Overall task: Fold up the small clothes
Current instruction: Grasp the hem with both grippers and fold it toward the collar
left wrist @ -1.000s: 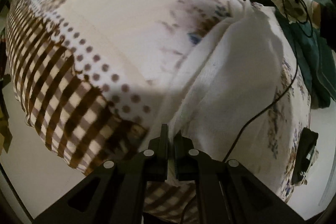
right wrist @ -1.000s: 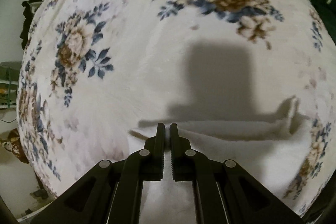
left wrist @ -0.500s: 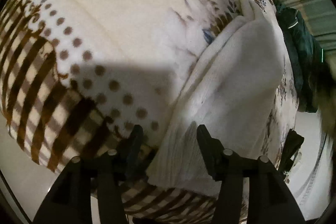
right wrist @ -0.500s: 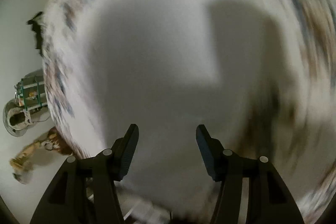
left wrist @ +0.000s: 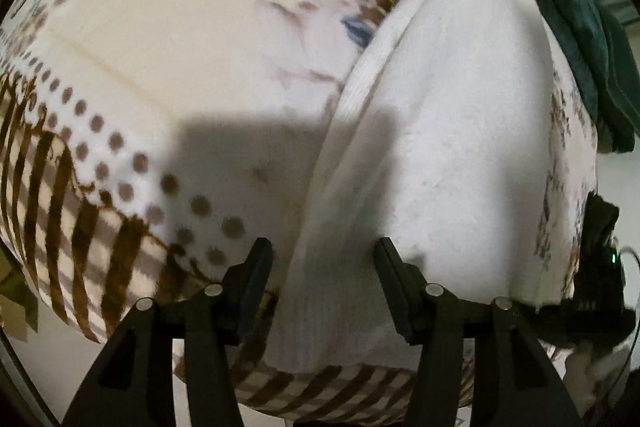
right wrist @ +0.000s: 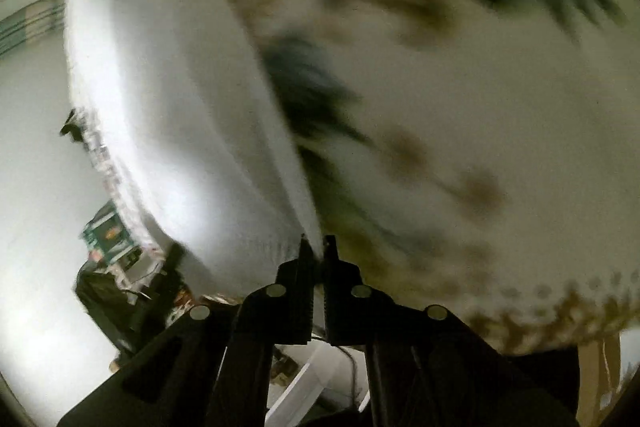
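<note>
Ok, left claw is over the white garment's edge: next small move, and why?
Probably close the left claw on the white garment's ribbed edge. Its jaws have just been opening and now straddle that edge without pinching it, while the right claw looks shut on another part, so both would then hold it for folding.

Floral blanket (left wrist: 168, 39) spread over the bed.
Lying on it: white garment (left wrist: 452, 131), folded lengthwise; dark green clothing (left wrist: 592, 39) at the far edge.

Under me lies a flowered blanket (left wrist: 192, 39) with a dotted, brown-striped border. A dark green garment (left wrist: 588, 43), maybe a jacket, lies at its far edge.
</note>
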A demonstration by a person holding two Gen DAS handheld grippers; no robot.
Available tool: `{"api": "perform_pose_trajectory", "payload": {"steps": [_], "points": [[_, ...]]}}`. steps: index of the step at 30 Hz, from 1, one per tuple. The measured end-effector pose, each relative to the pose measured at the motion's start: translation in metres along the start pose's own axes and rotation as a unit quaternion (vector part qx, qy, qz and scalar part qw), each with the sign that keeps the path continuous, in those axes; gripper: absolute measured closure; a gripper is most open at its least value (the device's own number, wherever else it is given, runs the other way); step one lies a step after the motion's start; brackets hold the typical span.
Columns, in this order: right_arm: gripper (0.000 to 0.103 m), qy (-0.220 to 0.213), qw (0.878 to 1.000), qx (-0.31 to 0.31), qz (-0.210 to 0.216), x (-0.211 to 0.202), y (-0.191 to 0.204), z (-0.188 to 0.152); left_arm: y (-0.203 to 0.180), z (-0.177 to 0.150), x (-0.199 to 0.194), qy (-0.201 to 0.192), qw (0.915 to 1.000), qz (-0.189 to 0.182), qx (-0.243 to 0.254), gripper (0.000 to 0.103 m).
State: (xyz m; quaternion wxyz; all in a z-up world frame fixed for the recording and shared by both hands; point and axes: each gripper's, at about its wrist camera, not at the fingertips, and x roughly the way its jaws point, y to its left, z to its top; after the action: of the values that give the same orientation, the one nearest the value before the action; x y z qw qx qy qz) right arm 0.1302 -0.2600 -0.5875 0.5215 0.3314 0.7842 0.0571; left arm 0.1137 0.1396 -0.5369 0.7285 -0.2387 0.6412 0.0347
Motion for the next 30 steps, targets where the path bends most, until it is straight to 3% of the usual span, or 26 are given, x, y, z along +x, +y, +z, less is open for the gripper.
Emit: {"api": "perform_pose_trajectory", "payload": {"steps": [2,3,4,7,11,13,17,20,23,25,27,28,30], "points": [[0.101,-0.004,1.000,0.004,-0.013,-0.002,-0.015,-0.014,-0.002,-0.002,0.001,-0.002,1.0000,0.002,0.004,0.055],[0.101,-0.003,1.000,0.002,-0.013,-0.001,-0.018,-0.018,-0.003,-0.003,0.000,-0.004,1.0000,0.006,0.006,0.064],[0.101,-0.005,1.000,-0.002,-0.010,-0.001,-0.018,-0.024,-0.005,-0.003,0.000,-0.005,0.9999,0.008,0.007,0.098],[0.101,-0.007,1.000,-0.022,-0.008,-0.004,-0.008,-0.031,-0.008,-0.004,-0.014,-0.020,0.9998,0.010,0.001,0.098],[0.101,-0.008,0.999,-0.041,-0.012,-0.013,0.001,-0.043,-0.003,-0.006,-0.045,-0.046,0.9985,-0.015,-0.027,0.099],[0.101,-0.007,0.999,-0.042,-0.018,-0.017,-0.003,-0.050,0.002,-0.008,-0.057,-0.051,0.9978,-0.025,-0.033,0.099],[0.101,0.017,0.999,-0.027,-0.006,0.003,-0.008,-0.054,0.013,-0.009,-0.036,-0.038,0.9990,0.008,-0.024,0.098],[0.100,0.027,1.000,-0.003,0.014,0.022,-0.007,-0.051,0.031,-0.006,-0.017,-0.022,0.9991,-0.003,-0.036,0.094],[0.097,0.030,0.999,-0.023,-0.013,0.039,-0.004,-0.044,0.037,0.000,-0.014,-0.002,0.9992,-0.022,-0.033,0.087],[0.086,0.037,0.999,-0.020,-0.004,0.041,-0.002,-0.043,0.041,0.004,-0.018,0.008,0.9994,-0.025,-0.021,0.071],[0.057,0.037,0.999,-0.023,0.006,0.033,0.001,-0.045,0.043,0.009,-0.020,0.017,0.9990,-0.038,-0.011,0.056],[0.049,0.033,0.999,-0.025,0.006,0.027,-0.001,-0.044,0.044,0.011,-0.020,0.020,0.9988,-0.044,-0.010,0.054],[0.045,0.019,0.999,-0.027,0.004,0.014,-0.004,-0.047,0.045,0.014,-0.024,0.027,0.9986,-0.046,-0.005,0.053]]}}
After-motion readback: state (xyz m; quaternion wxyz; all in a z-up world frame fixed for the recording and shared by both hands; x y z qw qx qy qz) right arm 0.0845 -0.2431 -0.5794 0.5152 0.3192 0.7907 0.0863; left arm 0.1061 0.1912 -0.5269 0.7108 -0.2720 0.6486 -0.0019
